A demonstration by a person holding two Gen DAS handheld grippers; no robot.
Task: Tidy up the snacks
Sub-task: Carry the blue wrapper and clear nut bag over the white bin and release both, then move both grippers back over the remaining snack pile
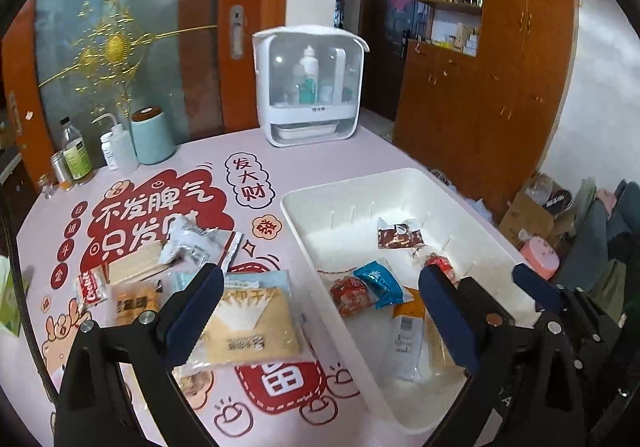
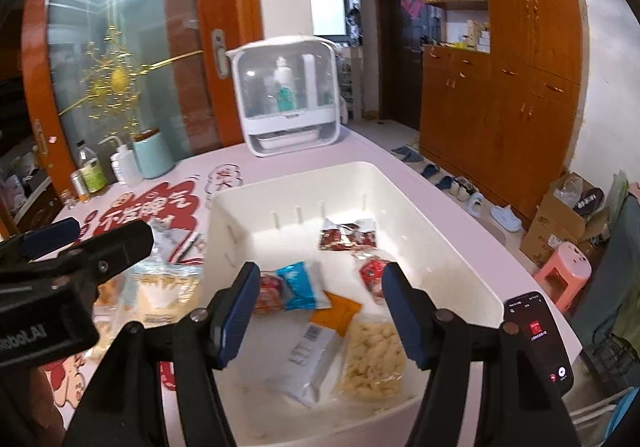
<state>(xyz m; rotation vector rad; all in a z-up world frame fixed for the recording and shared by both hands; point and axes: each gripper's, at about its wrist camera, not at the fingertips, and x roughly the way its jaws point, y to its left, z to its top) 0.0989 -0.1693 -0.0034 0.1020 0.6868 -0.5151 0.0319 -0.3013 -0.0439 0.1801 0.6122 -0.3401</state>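
Left tool (image 1: 320,311): jaws apart, empty, above packets (image 1: 248,319) awaiting pickup | Right tool (image 2: 318,311): jaws apart, empty, over bin (image 2: 452,215) collecting snacks

Tablecloth (image 1: 256,151): "发大财", "不发脾气"; red-white packet (image 1: 91,289): possibly "Cookie"; left tongs (image 2: 52,247) body: mirrored "Robot.AI".

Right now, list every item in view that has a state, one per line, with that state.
left gripper: open, empty, above the bin's left wall
right gripper: open, empty, over the bin
white bin: lidless, partly filled with snacks
blue packet: inside the bin, sealed
beige packet: on the table, outside the bin
white cabinet: door shut, drawer slightly open
phone: screen on
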